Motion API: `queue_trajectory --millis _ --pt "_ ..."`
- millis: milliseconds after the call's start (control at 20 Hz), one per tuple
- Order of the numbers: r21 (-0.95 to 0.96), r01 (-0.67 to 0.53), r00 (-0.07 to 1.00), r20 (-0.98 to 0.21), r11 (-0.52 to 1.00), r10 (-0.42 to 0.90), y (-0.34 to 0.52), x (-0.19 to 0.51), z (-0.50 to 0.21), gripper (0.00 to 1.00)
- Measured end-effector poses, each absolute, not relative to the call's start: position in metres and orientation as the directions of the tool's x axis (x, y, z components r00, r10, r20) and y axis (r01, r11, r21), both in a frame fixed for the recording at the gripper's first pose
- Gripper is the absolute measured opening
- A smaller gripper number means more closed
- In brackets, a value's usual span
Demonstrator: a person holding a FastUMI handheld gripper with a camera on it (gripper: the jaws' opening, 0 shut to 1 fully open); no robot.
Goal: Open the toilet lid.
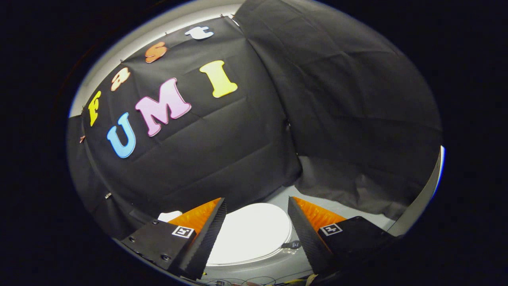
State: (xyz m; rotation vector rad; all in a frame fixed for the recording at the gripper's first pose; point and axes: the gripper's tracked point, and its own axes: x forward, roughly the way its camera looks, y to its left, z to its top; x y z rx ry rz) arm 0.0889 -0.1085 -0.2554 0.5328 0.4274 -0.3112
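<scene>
two fingers of gripper (257, 202) spread apart, white toilet lid (250, 234) closed beyond them

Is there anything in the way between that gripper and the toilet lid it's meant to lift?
Nothing visible. The gripper is open, and the white toilet lid lies closed in the gap between its fingers, just beyond them. A small dark tab sits at the lid's edge near one finger.

Black cloth (222, 159) hangs as booth wall, creased, with a second draped panel (349, 111) beside it meeting at a corner seam. Pale grey floor (345, 210) shows below the drape's hem. A white wall strip (158, 29) runs above the cloth. Thin cables (254, 280) lie on the floor nearest the camera. Small clip (108, 195) on the cloth's lower edge.
</scene>
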Motion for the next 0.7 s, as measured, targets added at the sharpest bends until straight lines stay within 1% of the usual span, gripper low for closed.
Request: queue_trajectory --millis 150,450,700 --pt "0.459 0.449 0.823 -0.546 0.766 -0.155 -0.126 0.090 -0.311 0.99" --pt "0.503 0.539 0.750 -0.652 0.676 -0.113 -0.143 0.092 -0.401 0.99" --pt "0.510 0.608 0.663 -0.748 0.609 -0.037 -0.144 0.096 -0.482 0.98"
